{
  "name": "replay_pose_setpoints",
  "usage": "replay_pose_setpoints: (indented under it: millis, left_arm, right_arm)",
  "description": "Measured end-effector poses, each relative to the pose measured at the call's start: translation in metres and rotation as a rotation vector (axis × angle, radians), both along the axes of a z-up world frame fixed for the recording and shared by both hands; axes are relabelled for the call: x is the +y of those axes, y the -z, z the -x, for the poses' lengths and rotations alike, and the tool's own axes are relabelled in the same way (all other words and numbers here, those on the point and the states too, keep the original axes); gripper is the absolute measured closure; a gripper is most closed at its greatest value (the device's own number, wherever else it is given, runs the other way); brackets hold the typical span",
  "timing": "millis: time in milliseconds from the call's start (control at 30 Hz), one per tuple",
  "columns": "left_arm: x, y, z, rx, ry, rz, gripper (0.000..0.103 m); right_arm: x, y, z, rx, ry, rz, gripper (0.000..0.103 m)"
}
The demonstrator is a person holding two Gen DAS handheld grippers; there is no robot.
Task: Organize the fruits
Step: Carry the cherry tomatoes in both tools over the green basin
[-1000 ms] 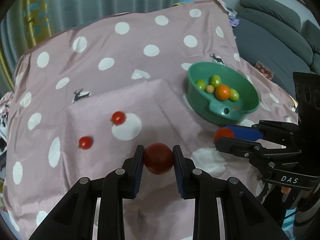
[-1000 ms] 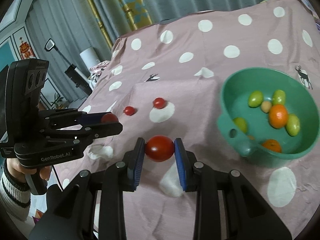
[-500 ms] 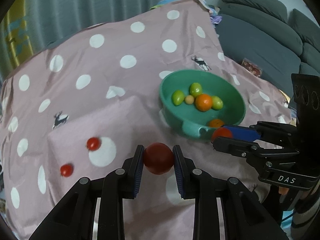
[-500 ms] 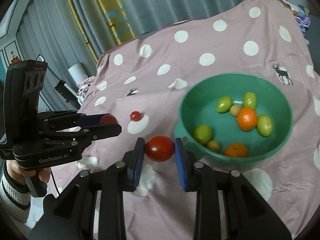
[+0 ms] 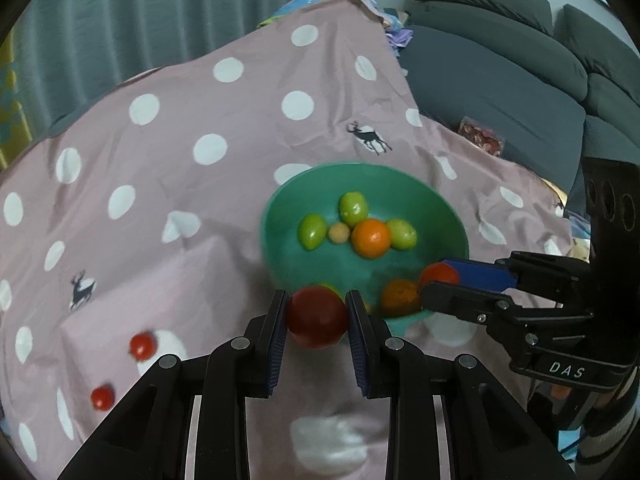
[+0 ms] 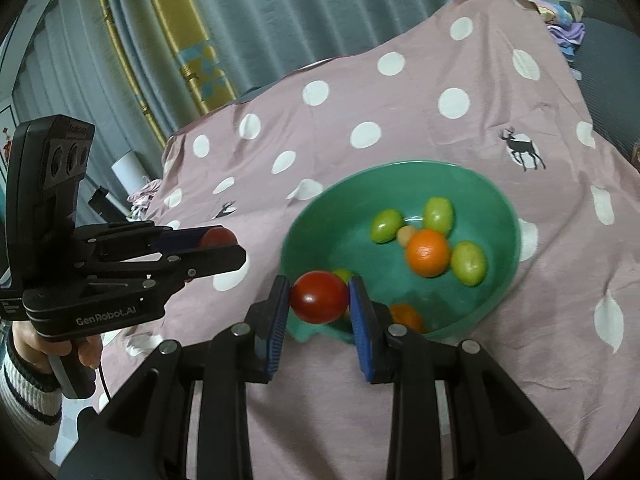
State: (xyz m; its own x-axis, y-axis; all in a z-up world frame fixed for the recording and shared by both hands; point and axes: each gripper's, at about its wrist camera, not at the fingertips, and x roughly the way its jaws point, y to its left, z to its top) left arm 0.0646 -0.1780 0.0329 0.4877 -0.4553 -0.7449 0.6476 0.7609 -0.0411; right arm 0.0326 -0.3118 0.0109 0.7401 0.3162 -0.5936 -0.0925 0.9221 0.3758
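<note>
— Left wrist view first: what sits in the round green plastic bowl (image 5: 280, 208)?

— Three green oval fruits (image 5: 353, 208), one small tan round fruit (image 5: 339, 234), and a bright orange citrus fruit (image 5: 371, 238) clustered at the middle. A second orange citrus fruit (image 5: 399, 296) lies nearer the bowl's front wall.

— And the grippers?

— The left gripper (image 5: 317, 316) is clenched on a large dark red round tomato (image 5: 317, 316), pinched between its blue pads just at the bowl's near rim. The right gripper (image 5: 438, 280) comes in from the right, grasping a red round tomato of its own (image 5: 439, 273) over the bowl's near right edge.

— Does the right wrist view agree?

— Yes. Its tomato (image 6: 319, 297) is glossy, smooth and deep red, held at the bowl's (image 6: 508, 216) near rim. The left gripper (image 6: 224, 246) hangs to the left, apart from the bowl.

— Anything loose?

— Two small red cherry tomatoes (image 5: 141, 345) lie on the pink white-dotted cloth (image 5: 240, 120) over the surface, well left of the bowl.
</note>
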Motion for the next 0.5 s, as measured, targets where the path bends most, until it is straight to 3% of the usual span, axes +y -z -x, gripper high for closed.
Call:
replay_pose_setpoints:
  millis: [500]
  left_arm:
    - [-0.039, 0.026, -0.021, 0.052, 0.051, -0.048, 0.074]
  right_arm:
    - [-0.018, 0.016, -0.01, 0.031, 0.023, 0.004, 0.073]
